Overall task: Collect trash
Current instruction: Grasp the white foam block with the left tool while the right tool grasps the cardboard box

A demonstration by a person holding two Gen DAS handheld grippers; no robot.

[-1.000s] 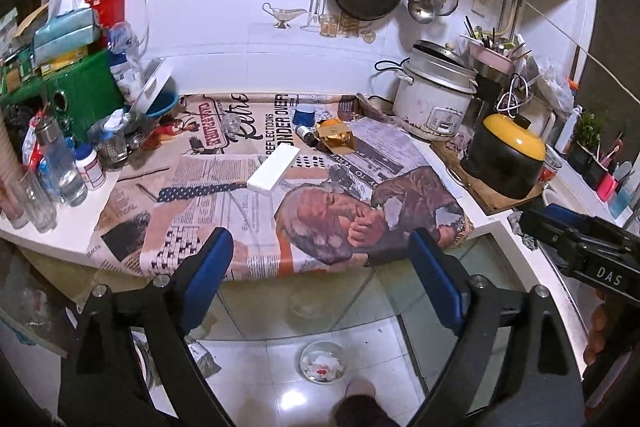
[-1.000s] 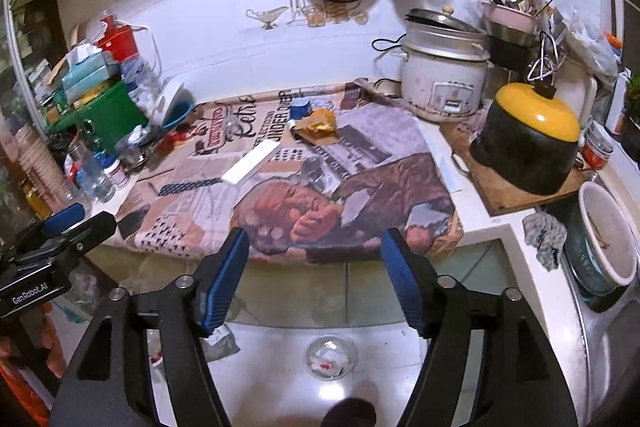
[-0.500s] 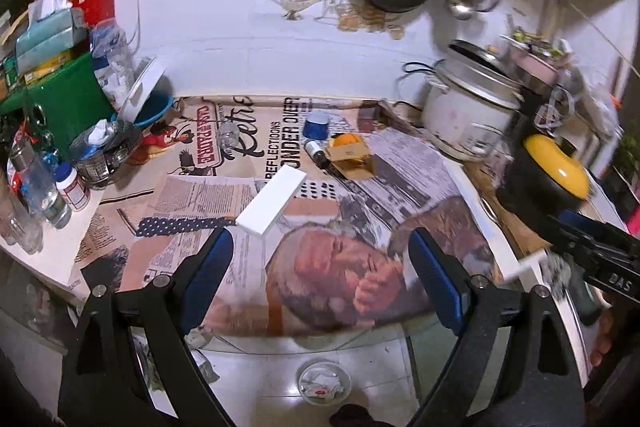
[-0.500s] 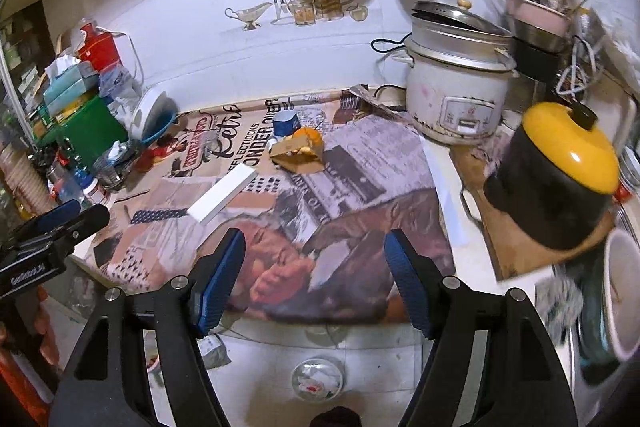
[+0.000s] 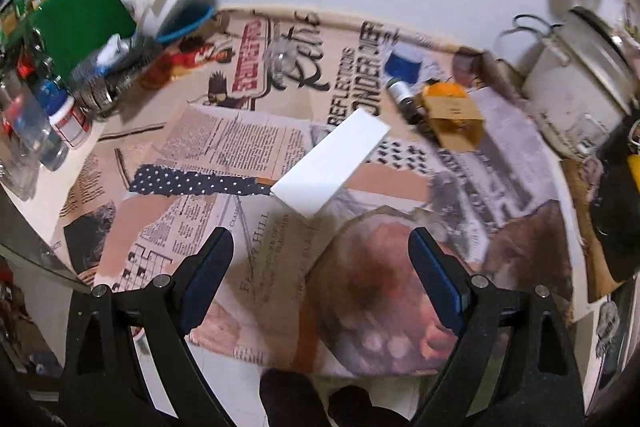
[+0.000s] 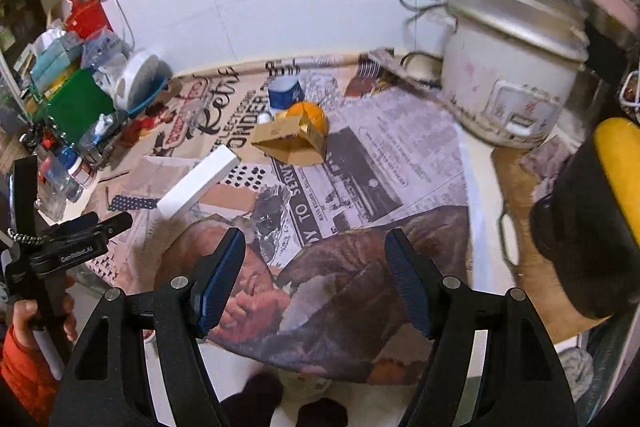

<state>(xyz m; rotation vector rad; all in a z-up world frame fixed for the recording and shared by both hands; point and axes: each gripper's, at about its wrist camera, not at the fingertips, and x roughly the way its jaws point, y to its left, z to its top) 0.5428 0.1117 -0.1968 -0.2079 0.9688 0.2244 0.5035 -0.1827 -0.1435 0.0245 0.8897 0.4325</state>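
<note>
Left wrist view: the left gripper (image 5: 320,255) hangs released, nothing between its blue pads, above the newspaper-print cloth (image 5: 256,143); a long white box (image 5: 330,163) lies just beyond. Right wrist view: the right gripper (image 6: 316,259) is spread and empty; far ahead, a torn cardboard box (image 6: 290,141) touches an orange (image 6: 310,115).

The counter is covered by a matt printed newspaper cloth (image 5: 256,143), lightly creased; on it lies a smooth white box (image 5: 332,163) with a faint sheen, and at its two o'clock a crumpled brown cardboard carton (image 6: 290,141), dull and rough; the rice cooker (image 6: 508,87) at three o'clock is scuffed white enamel with a dull metal lid; the wall (image 6: 248,7) is glossy white tile; both grippers have matt black plastic arms with ribbed blue pads (image 6: 218,283); a green plastic bin (image 5: 76,27) sits at ten o'clock.
</note>
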